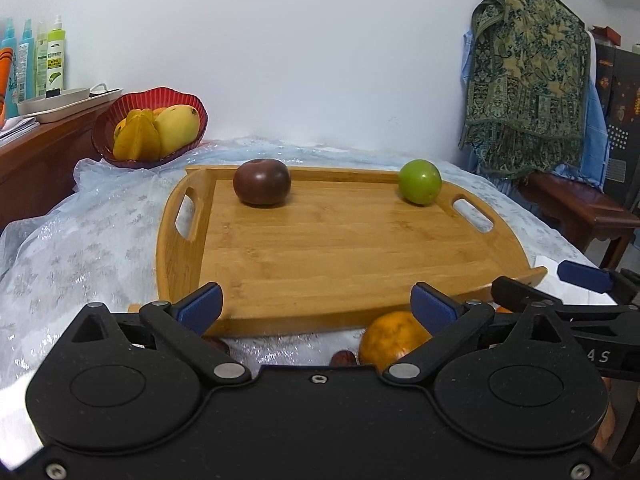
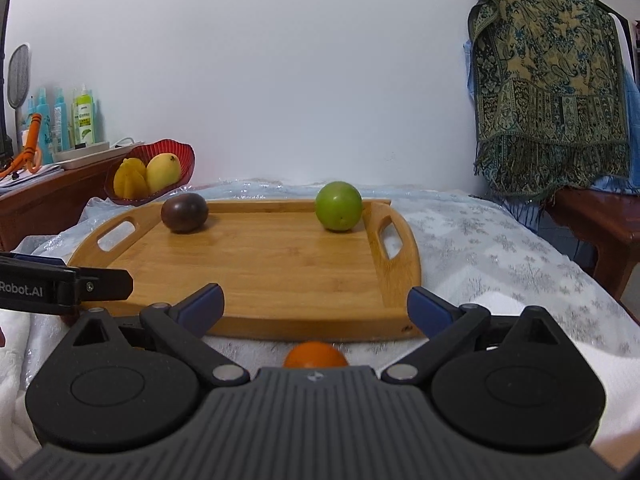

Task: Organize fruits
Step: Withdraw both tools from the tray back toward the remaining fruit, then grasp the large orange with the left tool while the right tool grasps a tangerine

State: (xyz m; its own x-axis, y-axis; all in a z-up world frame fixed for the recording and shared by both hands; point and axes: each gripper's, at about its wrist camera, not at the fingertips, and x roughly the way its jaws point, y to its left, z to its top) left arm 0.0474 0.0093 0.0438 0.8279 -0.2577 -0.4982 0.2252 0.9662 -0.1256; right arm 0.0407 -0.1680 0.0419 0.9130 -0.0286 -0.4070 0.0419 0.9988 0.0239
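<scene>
L+R hand-held gripper (image 1: 316, 304) (image 2: 316, 306) released | tray (image 1: 320, 248) mid bare (2 fruits at far rim)

At my nine o'clock, the left gripper (image 2: 64, 286) reads "Robot.AI"; at three o'clock, the right gripper (image 1: 592, 354) shows "AS".

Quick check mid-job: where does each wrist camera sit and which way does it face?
Left wrist: behind the open left claw, facing the wooden tray from its near edge; orange below; right claw intrudes at right.
Right wrist: behind the open right claw, further right, same heading; a smaller orange fruit below; left claw at left.
Shared: tray, dark fruit, green fruit, red bowl.
</scene>
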